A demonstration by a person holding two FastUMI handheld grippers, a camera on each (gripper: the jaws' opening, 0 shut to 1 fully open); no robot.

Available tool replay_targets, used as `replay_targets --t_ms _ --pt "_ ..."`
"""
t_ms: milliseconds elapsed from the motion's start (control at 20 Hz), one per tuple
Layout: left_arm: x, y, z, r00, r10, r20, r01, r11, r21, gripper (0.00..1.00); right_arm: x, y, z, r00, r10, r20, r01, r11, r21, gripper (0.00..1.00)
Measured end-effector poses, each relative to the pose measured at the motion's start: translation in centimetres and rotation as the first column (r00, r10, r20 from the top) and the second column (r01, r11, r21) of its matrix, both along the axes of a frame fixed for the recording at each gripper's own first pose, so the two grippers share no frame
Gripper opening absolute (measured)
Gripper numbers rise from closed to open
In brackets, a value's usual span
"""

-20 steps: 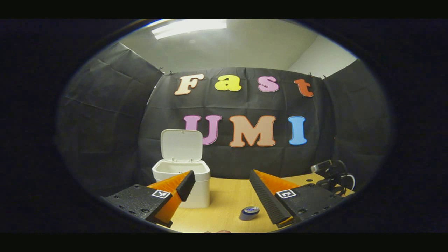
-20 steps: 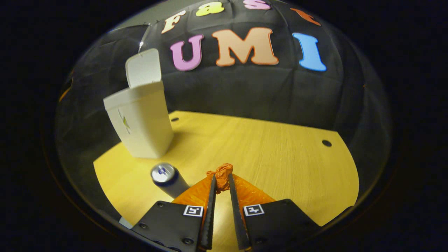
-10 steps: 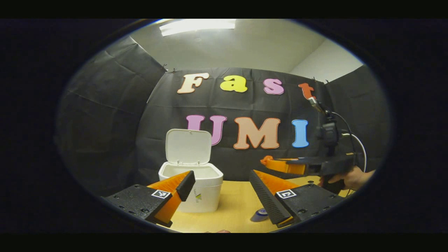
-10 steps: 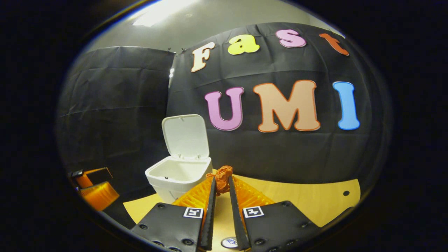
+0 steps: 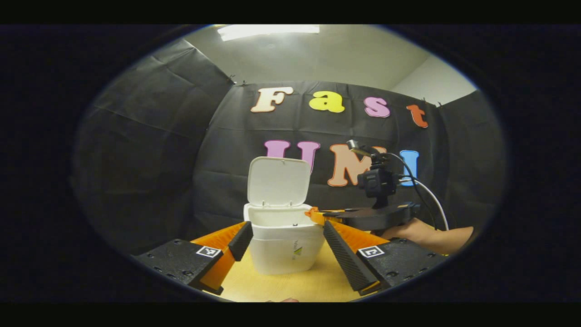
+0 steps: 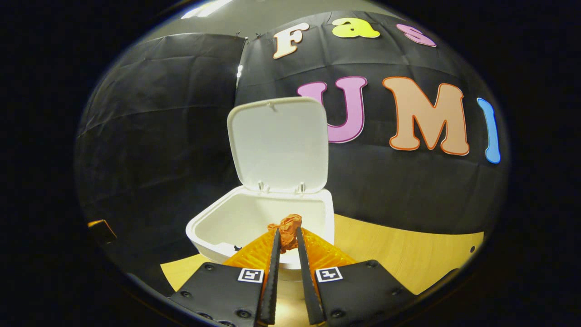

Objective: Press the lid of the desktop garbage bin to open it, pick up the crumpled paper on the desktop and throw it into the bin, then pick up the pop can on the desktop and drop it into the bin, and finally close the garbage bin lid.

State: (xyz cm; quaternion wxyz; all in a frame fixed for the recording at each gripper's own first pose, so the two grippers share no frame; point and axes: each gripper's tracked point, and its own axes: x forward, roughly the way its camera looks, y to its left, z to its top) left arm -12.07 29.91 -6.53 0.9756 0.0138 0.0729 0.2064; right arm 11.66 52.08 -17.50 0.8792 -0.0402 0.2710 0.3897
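In the left gripper view, my left gripper (image 5: 286,240) hangs with its fingers wide apart, holding nothing, and frames the bin (image 5: 285,245) on the table (image 5: 290,286). The bin now sits dead centre between the fingers; a second ago it was off to the left and the can lay in sight, which has since slipped out of this view. The right gripper (image 5: 317,214) has swung in from the right and its tip reaches the bin's rim, the lid (image 5: 278,181) standing upright behind.

In the right gripper view, my right gripper (image 6: 286,236) is clamped on the paper (image 6: 287,228), which has gone from low over the table to just over the open bin (image 6: 254,227). I judge release is next; the can and lid remain.
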Motion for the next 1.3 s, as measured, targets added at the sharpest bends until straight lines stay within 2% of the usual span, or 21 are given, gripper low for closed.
replay_targets --t_ms 100,200,250,350,500,600,650,750,1050,1300 --pt "0.0 0.4 -0.5 1.0 -0.001 -0.008 0.001 1.0 -0.009 0.93 -0.4 0.6 0.9 1.0 0.001 0.018 -0.002 1.0 0.021 0.36" --pt "0.3 0.1 -0.9 1.0 -0.011 -0.013 0.011 1.0 -0.012 0.92 0.1 0.4 1.7 0.999 -0.005 0.047 0.004 1.0 0.023 0.75" --pt "0.6 -0.2 -1.2 1.0 -0.022 -0.013 0.021 1.0 -0.013 0.92 0.2 -0.6 2.3 0.998 -0.017 0.066 0.015 1.0 0.027 0.86" --pt "1.3 -1.4 -1.8 0.999 -0.05 -0.014 0.05 0.999 -0.016 0.92 0.9 -3.1 4.8 0.99 -0.062 0.124 0.054 0.997 0.06 0.86" --pt "3.1 -4.6 -3.7 0.993 -0.116 -0.018 0.115 0.992 -0.042 0.93 1.5 -9.1 8.8 0.967 -0.145 0.208 0.123 0.986 0.112 0.87" --pt "4.3 -7.2 -5.7 0.986 -0.165 -0.029 0.163 0.984 -0.069 0.93 2.0 -14.9 10.7 0.939 -0.216 0.269 0.189 0.974 0.122 0.87" --pt "4.7 -8.5 -7.1 0.982 -0.181 -0.043 0.177 0.981 -0.082 0.94 2.2 -18.0 11.4 0.921 -0.257 0.293 0.23 0.965 0.124 0.93" --pt "5.8 -11.4 -10.3 0.973 -0.217 -0.074 0.208 0.972 -0.112 0.94 2.2 -24.2 12.2 0.889 -0.329 0.318 0.306 0.944 0.123 0.89" --pt "7.3 -18.6 -20.7 0.94 -0.279 -0.196 0.248 0.954 -0.166 0.94 0.9 -41.8 10.8 0.792 -0.513 0.331 0.526 0.849 0.058 0.89" --pt "8.3 -21.2 -27.4 0.925 -0.266 -0.273 0.232 0.961 -0.15 0.94 -1.3 -50.7 7.0 0.754 -0.597 0.274 0.619 0.785 0.007 0.89"
